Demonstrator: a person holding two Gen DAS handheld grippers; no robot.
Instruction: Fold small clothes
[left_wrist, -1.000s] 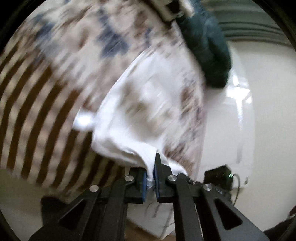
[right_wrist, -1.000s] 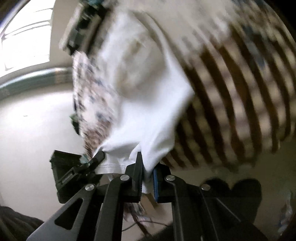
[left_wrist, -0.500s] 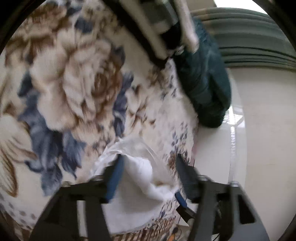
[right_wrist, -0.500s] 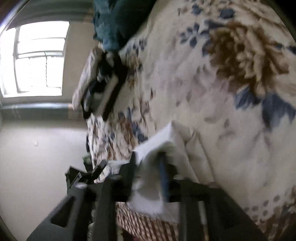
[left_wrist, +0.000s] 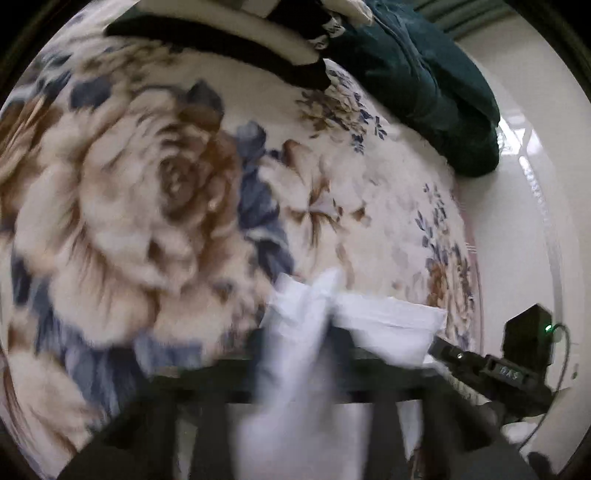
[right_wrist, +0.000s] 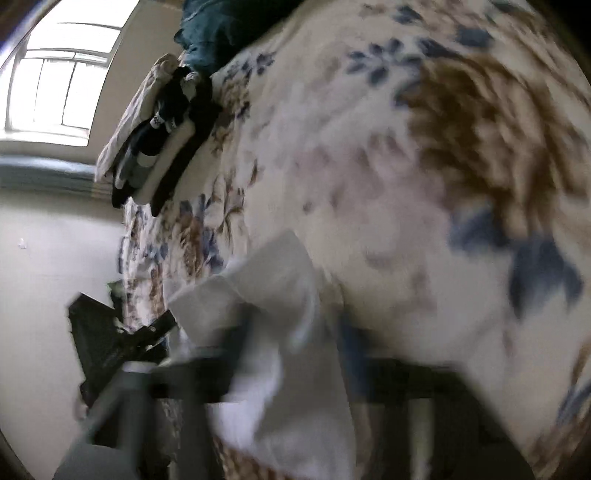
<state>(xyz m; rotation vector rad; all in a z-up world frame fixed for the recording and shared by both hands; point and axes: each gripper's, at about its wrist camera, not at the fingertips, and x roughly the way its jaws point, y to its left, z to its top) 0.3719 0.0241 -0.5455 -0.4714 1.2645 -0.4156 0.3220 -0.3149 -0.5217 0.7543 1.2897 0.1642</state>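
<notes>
**Operator:** Since the earlier frames I have carried the white garment (left_wrist: 306, 332) off the striped cloth and down over the flower-print bed (left_wrist: 155, 192). Both sets of jaws sprang apart and have just been closing again, with the white cloth between them.

**Second:** State of each hand-held gripper?

**Operator:** The left hand-held gripper (left_wrist: 325, 354) is blurred, but I read it as clamped on a bunched edge of the garment. The right hand-held gripper (right_wrist: 291, 343) reads the same way, pinched on its own fold of the white cloth (right_wrist: 258, 295).

**Second:** Where is the garment, and how does it lie?

**Operator:** At 6 o'clock in both wrist views, at the near edge of the bed, well apart from the stack of folded items (right_wrist: 159, 133) at 10 o'clock in the right view. Its long axis appears to run across from one gripper to the other; which end is the neck or hem I cannot tell.

**Second:** Step in hand?

**Operator:** I judge a re-grip ahead of the next fold. The next move calls for laying the cloth flat, keeping both edges level, then bringing one side over the other.
</notes>
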